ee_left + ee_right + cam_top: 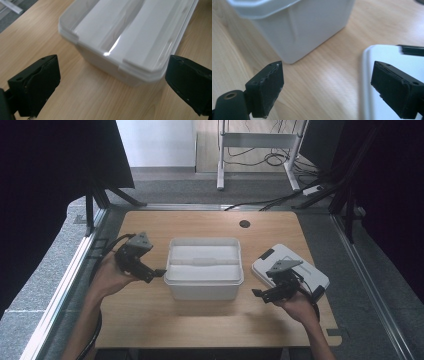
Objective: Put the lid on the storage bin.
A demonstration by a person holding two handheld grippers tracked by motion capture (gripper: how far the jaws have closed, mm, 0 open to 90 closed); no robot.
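Note:
A white plastic bin (202, 291) stands in the middle of the wooden table (150, 320), its top uncovered. A flat white lid (282, 255) with black clips lies on the table to the bin's right. My left gripper (156, 273) hovers just off the bin's left wall, open, with nothing between its jaws. In the left gripper view it (111, 75) looks at a corner of the bin (140, 68). My right gripper (261, 295) is near the bin's front right corner, beside the lid, also open and holding nothing. The right gripper view (325, 72) shows the bin's wall (312, 22) and the lid's edge (387, 55).
A round black cable hole (244, 224) sits near the table's far edge. Beyond the table are a white desk frame (260, 140) and loose cables (280, 200) on the floor. Black curtains hang at both sides. Bare wood lies in front of the bin.

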